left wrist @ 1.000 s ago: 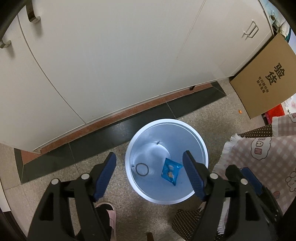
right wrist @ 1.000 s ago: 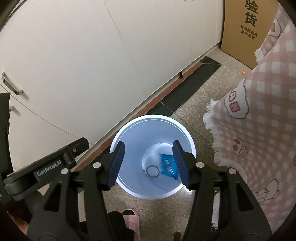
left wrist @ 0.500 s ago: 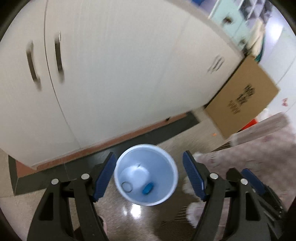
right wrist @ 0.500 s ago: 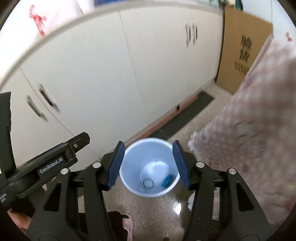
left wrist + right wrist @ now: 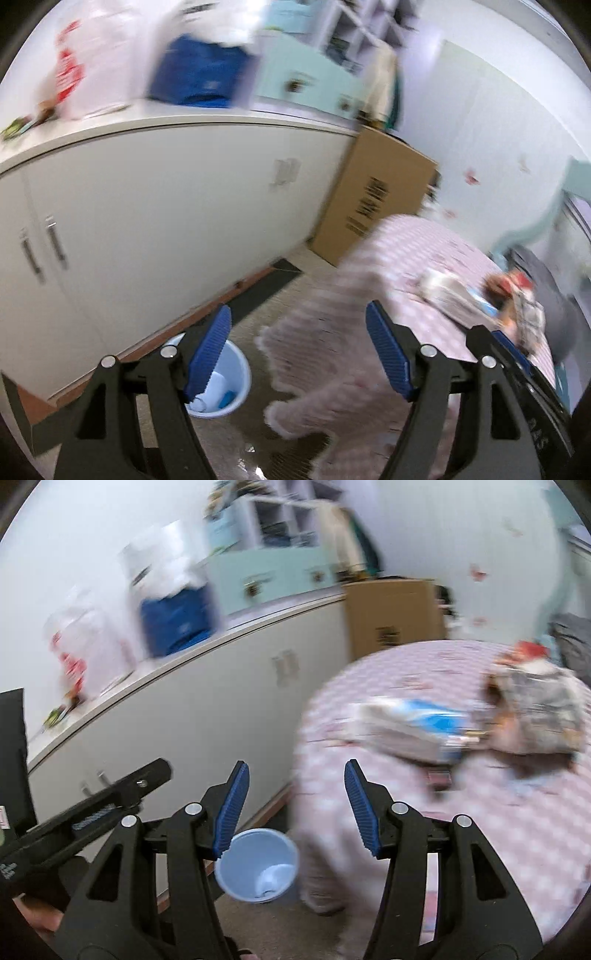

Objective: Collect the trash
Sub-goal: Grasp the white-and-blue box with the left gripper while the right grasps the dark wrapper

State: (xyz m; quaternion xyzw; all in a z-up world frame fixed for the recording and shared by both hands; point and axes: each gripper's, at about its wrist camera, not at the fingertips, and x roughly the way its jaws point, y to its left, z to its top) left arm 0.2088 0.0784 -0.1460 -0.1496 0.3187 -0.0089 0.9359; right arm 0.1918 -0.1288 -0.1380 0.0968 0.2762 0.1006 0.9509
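Here, two claws, one bin.

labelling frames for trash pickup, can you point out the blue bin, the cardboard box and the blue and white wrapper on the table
blue bin (image 5: 255,843): right wrist view, inner wall.
cardboard box (image 5: 384,184): left wrist view, front face.
blue and white wrapper (image 5: 424,720): right wrist view, blue patch.

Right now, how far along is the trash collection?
One blue wrapper already lies in the light blue plastic bin on the floor. Nothing is in hand: the left gripper, whose jaws have just been opening, and the right gripper are both empty. Left: the blurred packets and wrappers on the pink checked tablecloth.
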